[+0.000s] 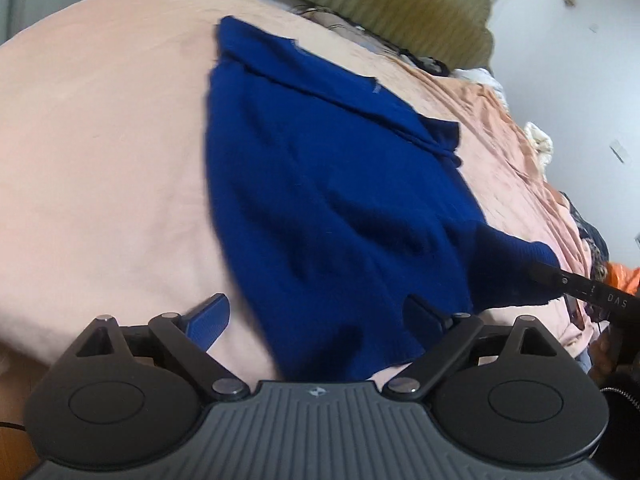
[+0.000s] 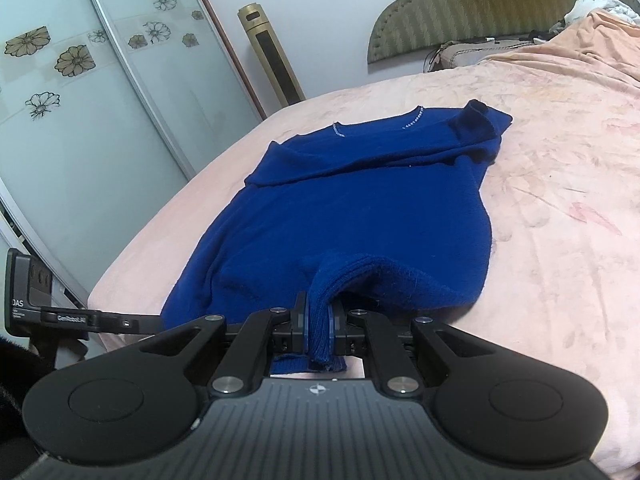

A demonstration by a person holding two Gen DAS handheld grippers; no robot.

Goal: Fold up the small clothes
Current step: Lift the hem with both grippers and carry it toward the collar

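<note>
Sweater (image 2: 352,200) flat on bed (image 2: 560,160), long axis 6 to 12, collar far. Right claw (image 2: 318,322) pinches hem at 6. Left claw (image 1: 316,320) wide, empty, astride the hem's other corner (nearer, ready to close).

Blue jumper (image 2: 352,208) of matt, fuzzy knit, ribbed at the hem, bedsheet (image 2: 560,208) of soft matt peach cloth, headboard (image 2: 500,4) covered in ribbed olive fabric, wardrobe doors (image 2: 80,100) of glossy frosted glass.

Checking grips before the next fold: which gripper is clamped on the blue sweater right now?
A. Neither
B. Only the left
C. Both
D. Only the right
D: the right gripper pinches the hem of the blue sweater, while the left gripper stands wide open over it.
</note>
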